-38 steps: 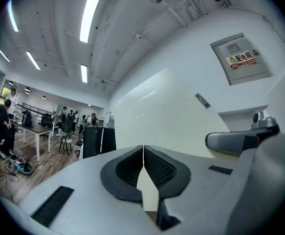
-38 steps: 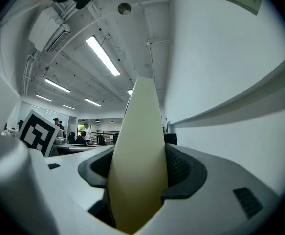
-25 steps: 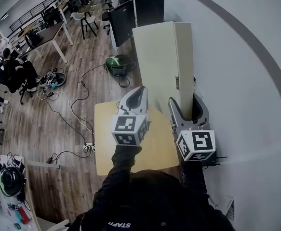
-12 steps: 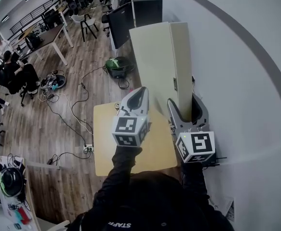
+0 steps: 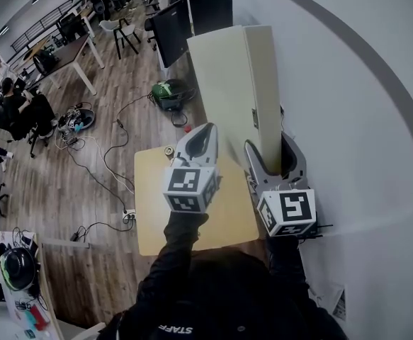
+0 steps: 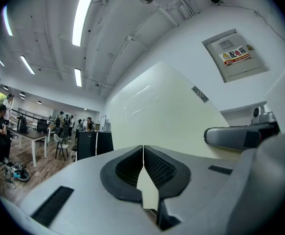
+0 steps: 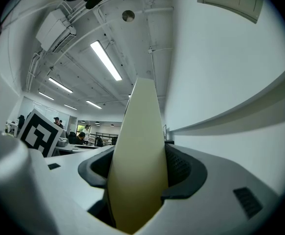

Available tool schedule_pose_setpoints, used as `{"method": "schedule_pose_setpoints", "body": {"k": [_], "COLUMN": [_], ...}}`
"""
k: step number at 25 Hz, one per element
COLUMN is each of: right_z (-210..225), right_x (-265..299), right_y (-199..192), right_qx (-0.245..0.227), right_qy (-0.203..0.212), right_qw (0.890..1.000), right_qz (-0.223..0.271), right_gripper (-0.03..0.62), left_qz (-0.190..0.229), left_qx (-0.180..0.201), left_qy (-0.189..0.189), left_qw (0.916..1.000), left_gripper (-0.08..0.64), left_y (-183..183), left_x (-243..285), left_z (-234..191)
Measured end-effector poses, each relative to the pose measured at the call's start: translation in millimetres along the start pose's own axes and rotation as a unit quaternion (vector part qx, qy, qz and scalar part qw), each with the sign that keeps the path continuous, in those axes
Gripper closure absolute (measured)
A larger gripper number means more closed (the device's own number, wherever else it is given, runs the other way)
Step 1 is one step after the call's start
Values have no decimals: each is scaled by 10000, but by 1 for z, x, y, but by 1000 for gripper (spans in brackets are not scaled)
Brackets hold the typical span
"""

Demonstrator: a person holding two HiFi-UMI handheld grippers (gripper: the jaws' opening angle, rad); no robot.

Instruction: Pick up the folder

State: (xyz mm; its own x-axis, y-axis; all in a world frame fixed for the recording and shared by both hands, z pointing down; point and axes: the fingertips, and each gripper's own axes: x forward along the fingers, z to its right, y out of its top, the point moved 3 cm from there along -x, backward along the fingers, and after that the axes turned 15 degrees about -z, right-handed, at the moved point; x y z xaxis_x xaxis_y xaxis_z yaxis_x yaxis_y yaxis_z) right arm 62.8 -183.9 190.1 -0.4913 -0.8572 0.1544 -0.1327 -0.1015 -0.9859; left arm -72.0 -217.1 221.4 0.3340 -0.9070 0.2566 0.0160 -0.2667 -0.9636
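R tool (image 7: 137,173): clenched on the folder (image 7: 138,126), pads pressing both sides of its thick cream edge, which stands upright betw. them. L tool (image 6: 143,155): tips pinched together. A pale sliver shows in the gap below them; can't tell if that's a cover nipped or just seen through.

The folder is upright, broad face twd the L tool and narrow side just beside the white wall (image 5: 348,119), over the far R part of the tan surface (image 5: 153,225). Its bottom edge is hidden behind the tools, so can't tell if it's clear of the surface.

Step, as I read it: lift & hold. Prob. best to keep the R clamp firm, keep the folder vertical so the tall top doesn't lever out, steady the face w/ the L tool, and go straight up w/o twisting.

In the way: the wall is hard by on the R, so little swing room there. A small round item (image 5: 168,151) sits at the surface's far edge, near the L tool. Well apart, no obstacle: cables (image 5: 110,158) on the wood floor (image 5: 57,190), a green thing (image 5: 167,92), a dark cabinet (image 5: 213,9), seated people (image 5: 22,108).
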Motion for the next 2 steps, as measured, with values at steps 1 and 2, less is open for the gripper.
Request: {"method": "schedule_pose_setpoints", "body": {"k": [1, 2], "right_z": [1, 2], "right_x": [-1, -1], "right_y": [0, 1], "right_qx": [6, 14], "right_qy": [-5, -10], "right_qw": [10000, 10000], "right_qz": [-7, -15], "right_gripper": [299, 299], "left_qz": [-1, -2], "left_qx": [5, 11], "left_qy": [-3, -6], "left_qw": [10000, 10000], "left_gripper": [525, 525], "left_y": [0, 1], "left_x": [0, 1], "left_z": [1, 2]}}
